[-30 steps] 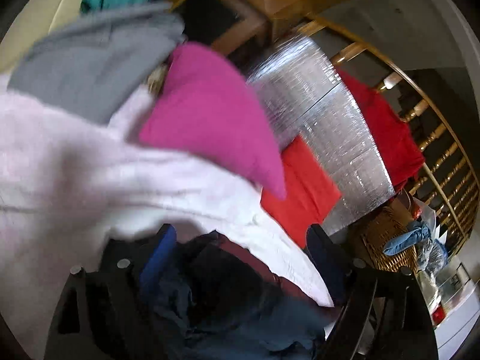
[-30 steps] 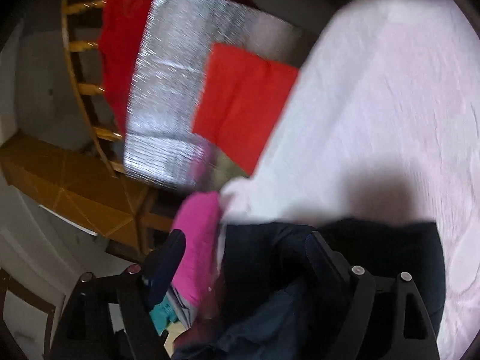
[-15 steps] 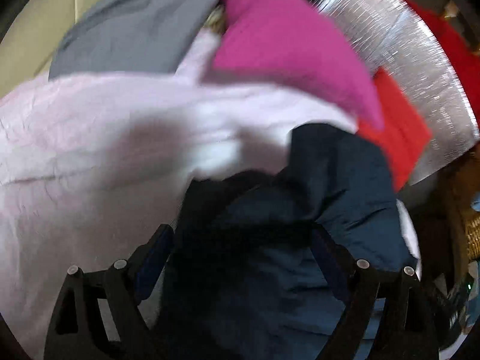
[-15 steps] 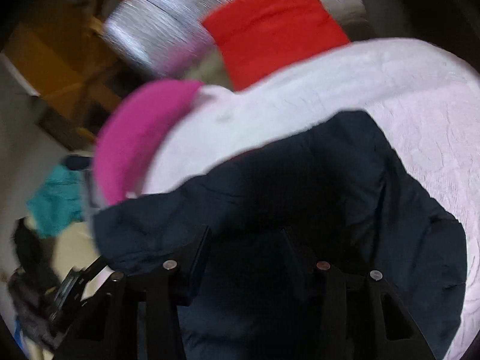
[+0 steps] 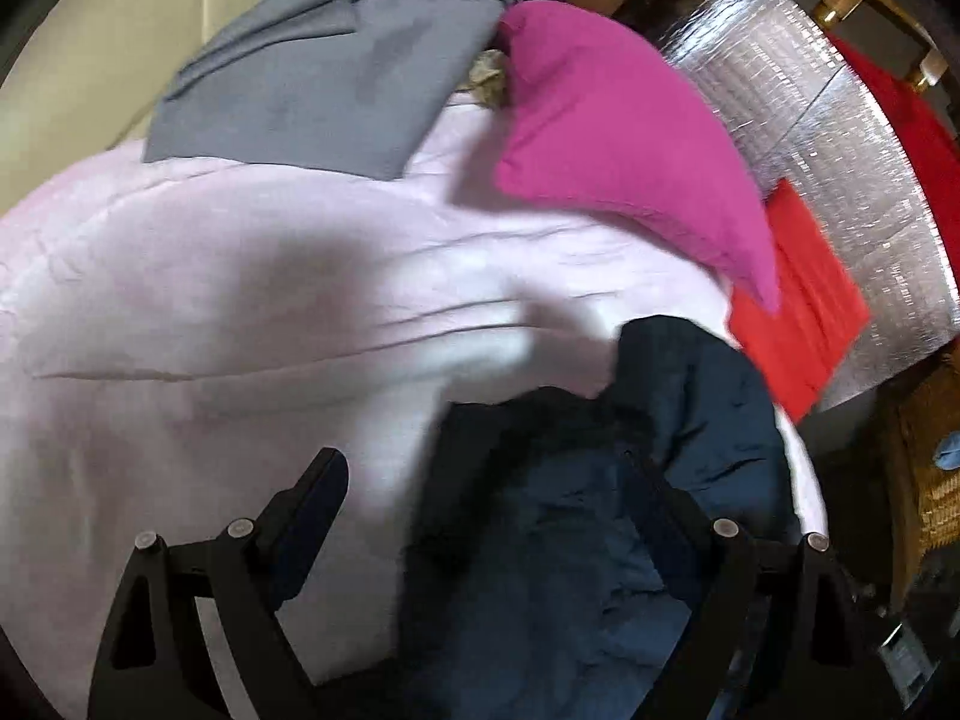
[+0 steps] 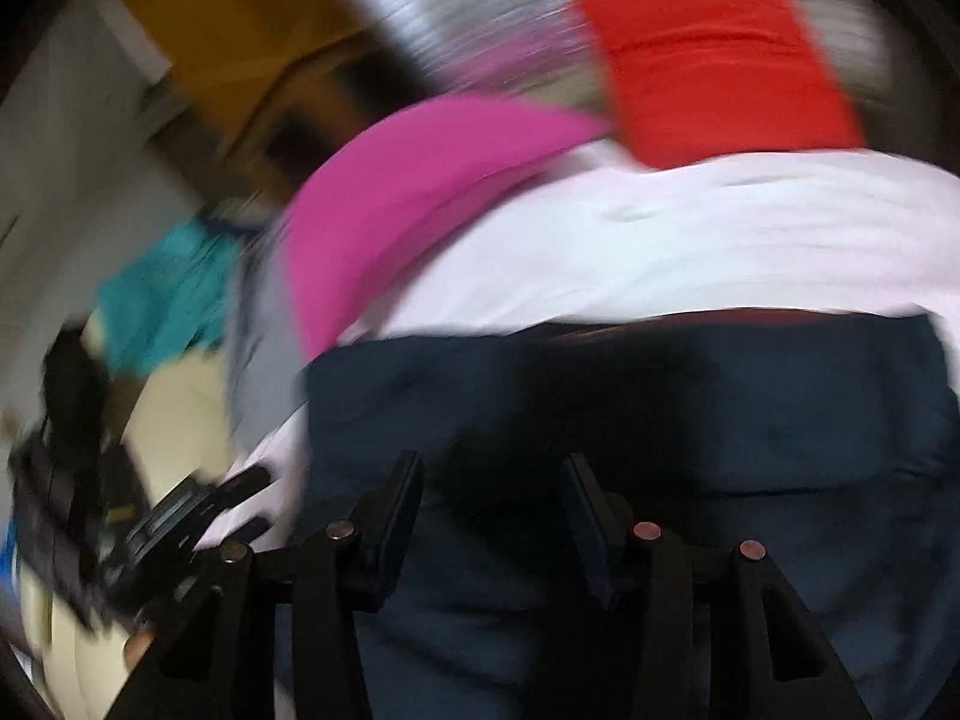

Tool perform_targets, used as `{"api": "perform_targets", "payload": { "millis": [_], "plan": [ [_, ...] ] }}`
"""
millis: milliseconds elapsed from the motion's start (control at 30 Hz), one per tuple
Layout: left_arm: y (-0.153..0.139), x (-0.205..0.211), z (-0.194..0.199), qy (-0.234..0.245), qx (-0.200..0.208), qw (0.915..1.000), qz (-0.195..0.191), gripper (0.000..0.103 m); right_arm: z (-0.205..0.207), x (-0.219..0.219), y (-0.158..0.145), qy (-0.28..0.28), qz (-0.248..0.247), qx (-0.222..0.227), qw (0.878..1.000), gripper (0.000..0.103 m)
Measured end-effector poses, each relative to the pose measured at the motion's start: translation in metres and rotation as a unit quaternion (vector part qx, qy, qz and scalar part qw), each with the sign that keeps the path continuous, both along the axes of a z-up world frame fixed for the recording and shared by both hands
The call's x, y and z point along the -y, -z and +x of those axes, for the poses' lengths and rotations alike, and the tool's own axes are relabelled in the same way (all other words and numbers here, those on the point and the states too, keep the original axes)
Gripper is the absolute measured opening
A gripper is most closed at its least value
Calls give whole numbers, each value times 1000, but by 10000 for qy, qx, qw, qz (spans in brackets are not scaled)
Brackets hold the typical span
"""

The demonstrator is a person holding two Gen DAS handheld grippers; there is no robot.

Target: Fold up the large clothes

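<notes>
Half the navy garment [image 6: 690, 420] (blurred) hidden.

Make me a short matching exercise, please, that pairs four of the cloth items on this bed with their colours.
Things:
1. jacket under the grippers
2. pillow at the bed's far edge
3. folded cloth on the silver mat
4. folded garment beside the pillow

Colours:
A. grey
B. red
C. dark navy
D. magenta

Pairs: 1-C, 2-D, 3-B, 4-A
</notes>
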State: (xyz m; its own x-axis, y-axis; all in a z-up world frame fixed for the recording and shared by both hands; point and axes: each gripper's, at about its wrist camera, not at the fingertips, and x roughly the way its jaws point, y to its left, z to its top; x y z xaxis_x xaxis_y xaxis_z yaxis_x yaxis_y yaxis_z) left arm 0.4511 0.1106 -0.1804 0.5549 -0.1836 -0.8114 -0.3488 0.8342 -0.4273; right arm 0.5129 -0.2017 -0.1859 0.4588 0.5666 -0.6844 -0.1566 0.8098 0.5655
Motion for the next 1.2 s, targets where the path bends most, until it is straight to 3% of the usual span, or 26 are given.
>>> {"api": "perform_targets", "payload": {
  "millis": [133,233,333,433,500,600,667,700,833,900,933,1100,1133,1200],
  "plan": [
    [0,-13,-5,-93,-74,9999,-49,91,33,-57,18,-369,285,-513,9976,52],
    [0,-20,0,-38,-132,9998,107,91,68,-78,59,70,100,-1146,9933,52],
    [11,-16,7,226,-421,9987,177,91,85,-73,87,590,312,-1402,9879,49],
    [25,-11,10,506,-740,9960,4,91,82,-53,87,1032,906,-1338,9815,49],
    [30,-7,9,568,-839,9948,-60,91,73,-43,75,1159,1131,-1067,9810,50],
    [28,4,5,659,-831,9944,-30,91,47,-5,45,1448,1186,-599,9805,55],
    [21,13,1,707,-728,9948,77,91,24,31,21,1670,976,-298,9807,67],
    [17,18,-2,746,-632,9951,147,91,18,44,14,1734,876,-214,9807,68],
    [5,36,-7,975,-429,9927,563,91,-27,121,-7,2122,-66,-87,9772,68],
    [8,41,-9,953,-487,9908,832,91,-43,150,-2,2230,-288,-273,9740,64],
    [10,43,-9,947,-524,9894,964,91,-50,160,2,2287,-322,-377,9722,55],
    [29,51,-8,1051,-700,9832,1318,92,-80,211,56,2502,-447,-1278,9587,41],
    [28,52,-10,1031,-700,9830,1347,92,-84,215,65,2477,-352,-1362,9586,36],
    [24,52,-14,985,-704,9831,1376,92,-97,221,63,2552,-162,-1240,9588,35]
  ]
}}
